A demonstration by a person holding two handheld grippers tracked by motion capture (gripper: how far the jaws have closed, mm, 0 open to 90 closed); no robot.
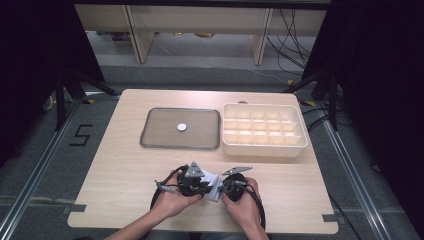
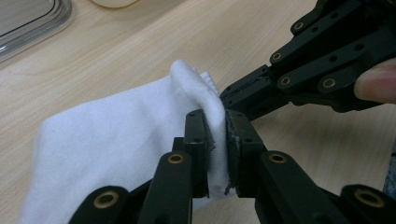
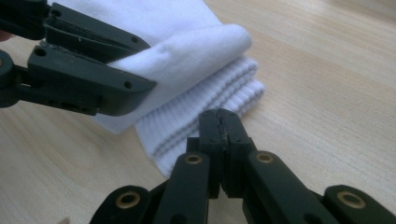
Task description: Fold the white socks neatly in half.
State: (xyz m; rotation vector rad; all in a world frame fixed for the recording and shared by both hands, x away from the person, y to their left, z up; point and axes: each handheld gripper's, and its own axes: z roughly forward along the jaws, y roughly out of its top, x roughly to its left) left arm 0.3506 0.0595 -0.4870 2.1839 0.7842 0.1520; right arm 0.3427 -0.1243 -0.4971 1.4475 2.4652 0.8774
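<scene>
Both grippers on the white sock, near edge of the table.

Left gripper (image 2: 218, 140): jaws clamped on a raised fold of the white sock (image 2: 116, 140), cloth pinched between the pads; the rest of the sock spreads flat on the wooden table (image 2: 154, 42) to the left of its jaws. Right gripper (image 3: 219, 140): jaws pressed together, tips at the ribbed cuff edge; can't tell whether any fabric sits between them. In the right gripper view the sock lies straight ahead of the tips, ribbed layers folded under the smooth part, left gripper biting the fold up-left of them. High view: left gripper (image 1: 202, 186) and right gripper (image 1: 222, 189) nearly touch, sock (image 1: 214, 187) between them. Grey tray (image 1: 155, 137) with a small white disc (image 1: 181, 127) and cream compartment box (image 1: 295, 145) sit well beyond the grippers, far side.
</scene>
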